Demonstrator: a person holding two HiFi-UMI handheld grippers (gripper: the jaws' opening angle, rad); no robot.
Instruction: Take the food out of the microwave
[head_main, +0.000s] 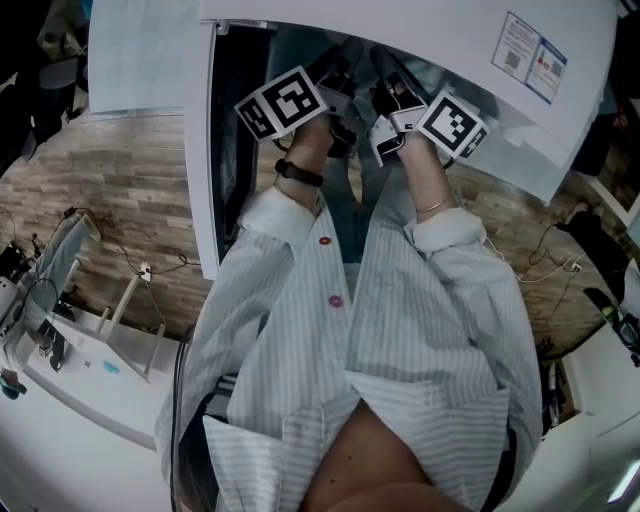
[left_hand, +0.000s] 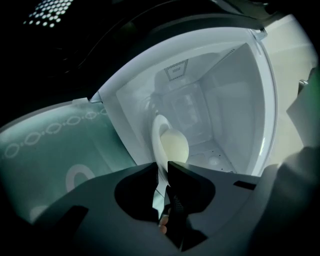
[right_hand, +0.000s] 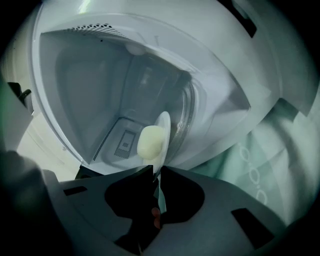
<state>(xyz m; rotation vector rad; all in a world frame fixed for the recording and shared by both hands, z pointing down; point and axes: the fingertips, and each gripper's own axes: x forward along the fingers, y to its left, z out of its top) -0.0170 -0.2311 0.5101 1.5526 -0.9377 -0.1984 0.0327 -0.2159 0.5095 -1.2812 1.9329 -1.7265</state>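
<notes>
Gripping, left tool: the left tool (left_hand: 162, 172) has its jaws nearly together, with only a narrow slot between them. The pads press on the near rim of a white plate (left_hand: 158, 134).
Gripping, right tool: the right tool (right_hand: 156, 172) is set the same way, jaws drawn close and clamped on the plate's rim.
Load: both tools hold the one plate. A single pale, rounded piece of food (left_hand: 174, 146) sits on one face of it.
Plate attitude: each gripper view shows the plate edge-on. Its thin edge lines up with the slot between the jaws, and the plate runs away from the tool toward the back wall.
Food axis: the food is slightly oblong. Its long axis lies along the plate's face, running from the held rim toward the far rim.
Location: the plate and food are in the opening of the microwave (head_main: 420, 40), in front of its white cavity (left_hand: 220, 100). Whether the plate touches the cavity floor cannot be told.
Door: the door (head_main: 225, 140) stands open at the left of the head view.
Approach: in the head view both tools reach side by side into the opening, close together. The marker cubes face the camera, and the striped sleeves (head_main: 270, 290) extend behind them.
</notes>
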